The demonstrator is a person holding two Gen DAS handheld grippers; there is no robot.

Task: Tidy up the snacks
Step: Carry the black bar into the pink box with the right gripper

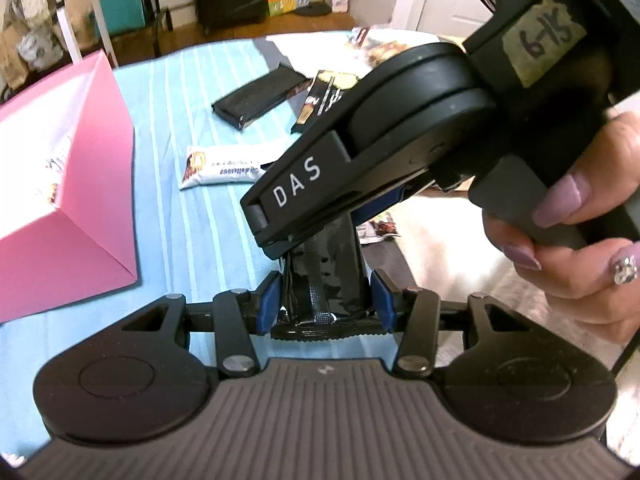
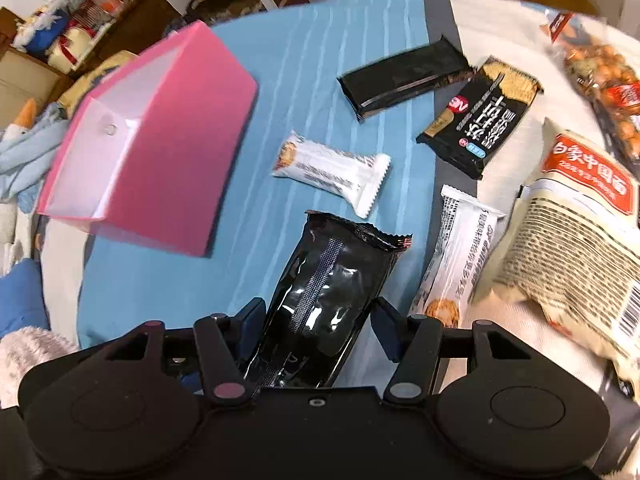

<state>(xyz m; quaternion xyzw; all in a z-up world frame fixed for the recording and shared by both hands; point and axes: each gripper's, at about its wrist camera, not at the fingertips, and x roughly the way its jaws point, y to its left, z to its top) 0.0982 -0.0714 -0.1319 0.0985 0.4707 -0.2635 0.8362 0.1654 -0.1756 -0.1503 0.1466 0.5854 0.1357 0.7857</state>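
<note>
A glossy black snack packet (image 2: 320, 300) is held above the blue striped cloth. In the right wrist view my right gripper (image 2: 316, 320) has its jaws closed on the packet's near end. In the left wrist view the same packet (image 1: 324, 276) sits between my left gripper's (image 1: 326, 298) blue pads (image 1: 269, 296), which touch its sides, while the right gripper body (image 1: 400, 132) marked DAS grips it from above. A pink box (image 2: 160, 136) stands open at the left; it also shows in the left wrist view (image 1: 80, 184).
On the cloth lie a white wrapped bar (image 2: 332, 172), a black bar (image 2: 404, 76), a black cracker pack (image 2: 480, 116), another white bar (image 2: 456, 264), a large noodle bag (image 2: 572, 224) and a nut bag (image 2: 600, 76). Room clutter lies beyond the table's far edge.
</note>
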